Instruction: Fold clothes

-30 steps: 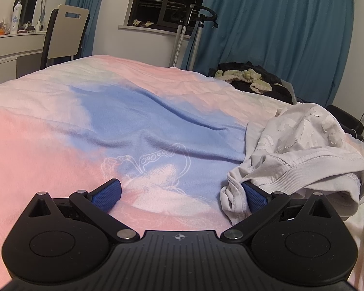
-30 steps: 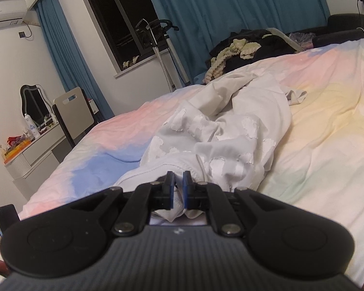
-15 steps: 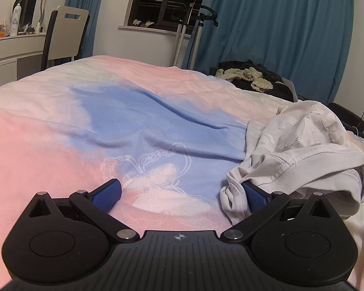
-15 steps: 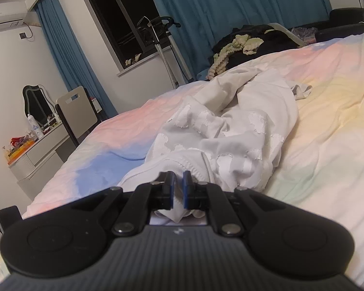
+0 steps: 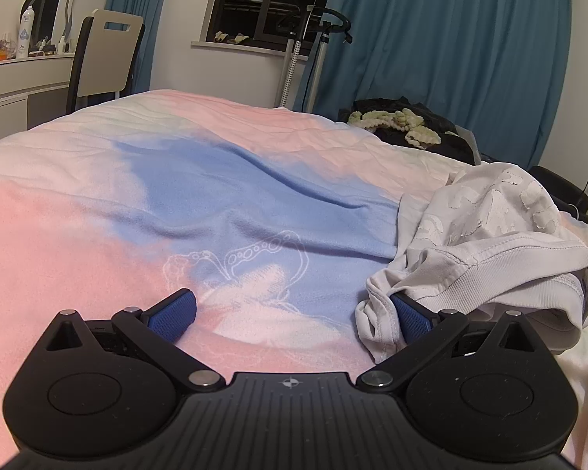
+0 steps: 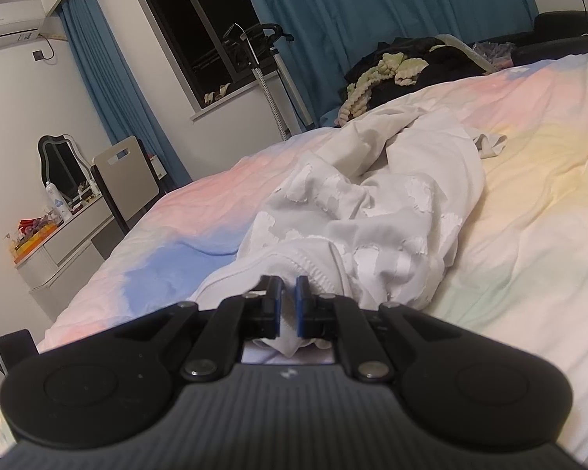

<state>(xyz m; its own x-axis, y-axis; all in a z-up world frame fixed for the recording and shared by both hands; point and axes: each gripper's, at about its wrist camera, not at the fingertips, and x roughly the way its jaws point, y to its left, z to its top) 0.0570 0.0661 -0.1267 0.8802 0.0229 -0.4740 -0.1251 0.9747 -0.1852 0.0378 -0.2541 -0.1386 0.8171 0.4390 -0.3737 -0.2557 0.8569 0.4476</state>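
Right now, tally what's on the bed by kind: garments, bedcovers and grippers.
Garments: 1, the white sweatshirt
Bedcovers: 1, the pastel blanket
Grippers: 2, left gripper and right gripper
Total: 4

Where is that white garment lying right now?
The white garment lies crumpled on the pastel bedspread, its hem pinched in the right tongs, right of the open left tongs.

A wide bed under a pink, blue and pale yellow blanket [image 5: 223,180] fills the room. Behind it, teal floor-length curtains [image 5: 443,51] flank a dark, black-framed window [image 5: 262,0] in a white wall. At the left stand a white dressing surface [image 5: 15,78], a black-framed wavy mirror [image 5: 45,0] and a beige-backed chair [image 5: 106,58]. A white wall-mounted air conditioner [image 6: 8,35] hangs near the ceiling.
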